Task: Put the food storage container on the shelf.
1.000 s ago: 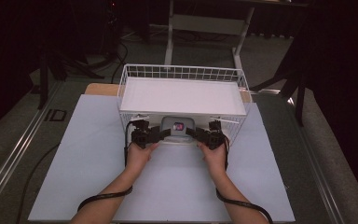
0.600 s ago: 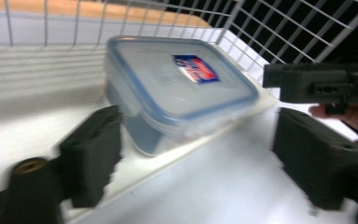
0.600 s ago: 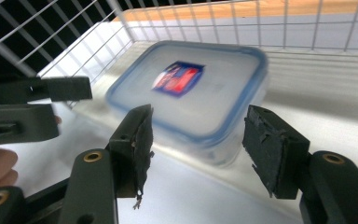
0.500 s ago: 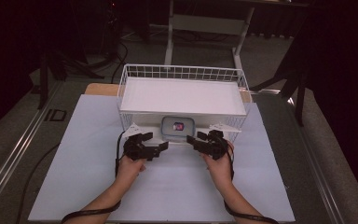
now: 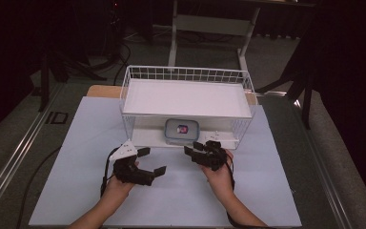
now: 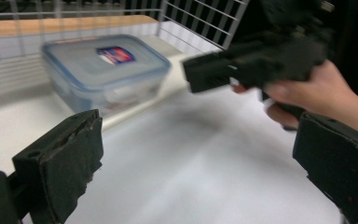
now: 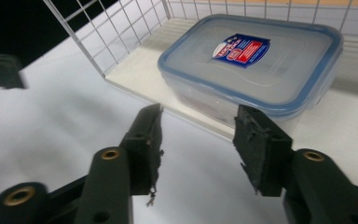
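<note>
Container first: a clear rectangular plastic food box with a blue-rimmed lid and a red-and-blue label (image 5: 182, 130) sits on the lower level of the white wire shelf basket (image 5: 187, 75), right at its open front edge, under the white upper shelf board. It rests flat, lid on, label facing up, and nothing touches it.

Just in front of it, and apart from it, comes the right gripper (image 5: 201, 151), held in the person's right hand (image 5: 219, 171) on the white tabletop sheet (image 5: 181, 200). In the right gripper view its black jaws stand at a middling gap with bare table between the pads, the box's near corner just beyond the tips; that gap has just been narrowing, and nothing is caught in it.

Over to the left, the left gripper (image 5: 153, 161) sits farther out from the basket, well off the box, in the left hand (image 5: 119, 186). Its jaws have just been opening and now stand wide, as the left gripper view shows, with only white table between them. That same view catches the box ahead, blurred.
</note>
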The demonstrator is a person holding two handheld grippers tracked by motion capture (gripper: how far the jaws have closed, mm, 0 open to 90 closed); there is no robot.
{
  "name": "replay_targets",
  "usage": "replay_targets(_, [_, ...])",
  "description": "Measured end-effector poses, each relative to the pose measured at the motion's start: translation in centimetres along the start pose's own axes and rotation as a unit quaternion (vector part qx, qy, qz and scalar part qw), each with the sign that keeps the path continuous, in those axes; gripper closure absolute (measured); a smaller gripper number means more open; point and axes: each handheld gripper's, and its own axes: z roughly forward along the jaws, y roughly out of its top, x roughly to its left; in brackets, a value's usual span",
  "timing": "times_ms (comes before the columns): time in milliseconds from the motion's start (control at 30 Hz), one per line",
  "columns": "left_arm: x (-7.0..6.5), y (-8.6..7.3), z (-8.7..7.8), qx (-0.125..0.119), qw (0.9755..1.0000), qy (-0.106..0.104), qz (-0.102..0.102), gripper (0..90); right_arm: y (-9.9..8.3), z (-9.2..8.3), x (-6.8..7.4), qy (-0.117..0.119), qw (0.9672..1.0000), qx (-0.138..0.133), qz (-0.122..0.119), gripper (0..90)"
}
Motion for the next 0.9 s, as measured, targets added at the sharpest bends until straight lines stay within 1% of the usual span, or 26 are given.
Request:
replay_targets(33, [-0.3,-0.2,-0.3,0.005,1.0000,0.001,0.006,2.7,0.0,0.1,0.1,-0.002,1.0000,0.003,-0.003,54.1])
replay_targets(67, [-0.5,-0.4,-0.7,-0.001,0.9999,0.000,0.010,2.8,-0.1,0.2,0.2,-0.005,1.0000,0.005,-0.004,60.4])
replay_targets(133, [-0.8,-0.7,-1.2,-0.006,1.0000,-0.002,0.007,2.8,-0.2,0.5,0.3,-0.007,0.9999,0.009,-0.007,67.9])
replay_targets(167, [-1.0,-0.9,-1.4,-0.012,0.9999,-0.003,0.008,2.7,-0.2,0.6,0.4,-0.005,0.9999,0.011,-0.007,74.7])
replay_targets(233, [-1.3,-1.3,-1.7,-0.018,0.9998,0.003,0.011,2.8,-0.3,1.0,0.5,-0.004,0.9999,0.014,-0.009,82.9])
replay_targets(267, [-1.4,-1.6,-1.8,-0.020,0.9997,0.002,0.012,2.7,-0.4,1.3,0.5,0.000,0.9998,0.019,-0.006,89.4])
replay_targets(300, [-1.4,-1.8,-1.8,-0.021,0.9997,0.002,0.011,2.8,-0.4,1.6,0.6,0.000,0.9996,0.026,-0.008,89.7])
replay_targets(367, [-1.4,-2.2,-1.7,-0.021,0.9997,0.005,0.014,2.8,-0.5,2.1,0.7,-0.006,0.9995,0.030,-0.013,89.8])
replay_targets(433, [-1.2,-2.5,-1.6,-0.018,0.9998,0.006,0.009,2.8,-0.5,2.8,0.8,-0.009,0.9992,0.035,-0.017,89.8])
replay_targets(467, [-1.1,-2.7,-1.6,-0.018,0.9998,0.007,0.006,2.8,-0.5,3.1,0.8,-0.010,0.9992,0.037,-0.013,89.8])
replay_targets(533, [-1.0,-2.8,-1.6,-0.019,0.9998,0.007,0.005,2.8,-0.5,3.4,0.8,-0.011,0.9991,0.038,-0.012,89.8])
replay_targets(567, [-1.0,-2.9,-1.6,-0.018,0.9998,0.008,0.007,2.8,-0.4,3.9,0.9,-0.020,0.9988,0.040,-0.016,89.8])
replay_targets(600, [-0.9,-3.0,-1.6,-0.017,0.9998,0.008,0.007,2.8,-0.4,4.2,0.9,-0.024,0.9986,0.043,-0.018,89.8])
replay_targets(667, [-0.9,-3.2,-1.5,-0.013,0.9998,0.008,0.010,2.8,-0.2,4.7,0.8,-0.029,0.9985,0.043,-0.015,89.8])
replay_targets(700, [-0.9,-3.3,-1.5,-0.012,0.9998,0.008,0.010,2.8,-0.2,4.9,0.6,-0.036,0.9984,0.042,-0.016,89.8])
replay_targets(767, [-0.8,-3.4,-1.5,-0.011,0.9999,0.006,0.010,2.8,-0.1,5.3,0.3,-0.033,0.9986,0.042,-0.003,89.8])
replay_targets(833, [-0.8,-3.5,-1.5,-0.011,0.9999,0.003,0.008,2.8,0.1,5.6,0.1,-0.040,0.9983,0.042,-0.007,89.8])
replay_targets(900, [-0.7,-3.5,-1.5,-0.012,0.9999,0.002,0.006,2.8,0.2,5.7,0.0,-0.038,0.9984,0.042,-0.006,89.8])
